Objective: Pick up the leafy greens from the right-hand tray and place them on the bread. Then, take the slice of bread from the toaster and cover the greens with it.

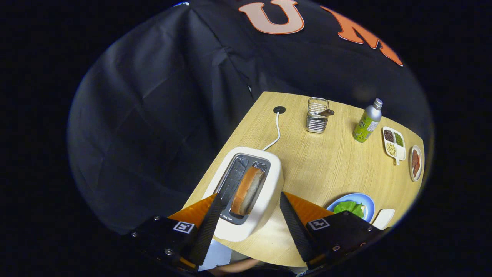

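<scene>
Fingers are standing spread and released, holding nothing, hovering above the toaster at lower centre of the frame. The bread slice is sitting upright in the right-hand slot, crust poking up between the fingers. It is looking light, dry and crumbly — likely best pinched across its flat faces near the top crust, gently. The greens are already lying on the blue plate at lower right of the tabletop.
</scene>
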`<state>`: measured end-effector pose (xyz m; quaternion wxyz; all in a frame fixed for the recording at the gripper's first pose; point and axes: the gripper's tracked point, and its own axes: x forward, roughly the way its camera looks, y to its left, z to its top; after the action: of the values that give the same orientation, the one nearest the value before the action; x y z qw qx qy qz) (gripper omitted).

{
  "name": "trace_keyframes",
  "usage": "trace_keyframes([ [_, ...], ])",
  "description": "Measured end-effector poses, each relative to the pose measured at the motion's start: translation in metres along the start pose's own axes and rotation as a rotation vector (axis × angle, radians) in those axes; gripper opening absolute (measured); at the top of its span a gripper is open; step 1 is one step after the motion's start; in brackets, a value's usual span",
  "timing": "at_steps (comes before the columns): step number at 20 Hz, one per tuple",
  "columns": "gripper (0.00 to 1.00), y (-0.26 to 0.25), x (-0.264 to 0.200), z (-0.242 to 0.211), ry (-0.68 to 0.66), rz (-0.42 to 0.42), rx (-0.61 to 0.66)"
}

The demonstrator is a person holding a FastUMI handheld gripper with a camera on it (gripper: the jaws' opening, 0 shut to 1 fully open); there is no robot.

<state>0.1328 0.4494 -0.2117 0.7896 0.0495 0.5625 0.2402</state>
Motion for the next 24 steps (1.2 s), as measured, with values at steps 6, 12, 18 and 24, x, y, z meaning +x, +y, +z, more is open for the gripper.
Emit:
trace_keyframes([
  [6, 0.85, 0.013, 0.025, 0.004, 0.053, -0.028, 0.009],
  [12, 0.67, 0.002, 0.043, -0.004, 0.102, -0.098, 0.027],
  [18, 0.33, 0.004, 0.054, -0.008, 0.124, -0.090, 0.069],
  [24, 0.15, 0.008, 0.039, -0.012, 0.068, -0.022, 0.018],
])
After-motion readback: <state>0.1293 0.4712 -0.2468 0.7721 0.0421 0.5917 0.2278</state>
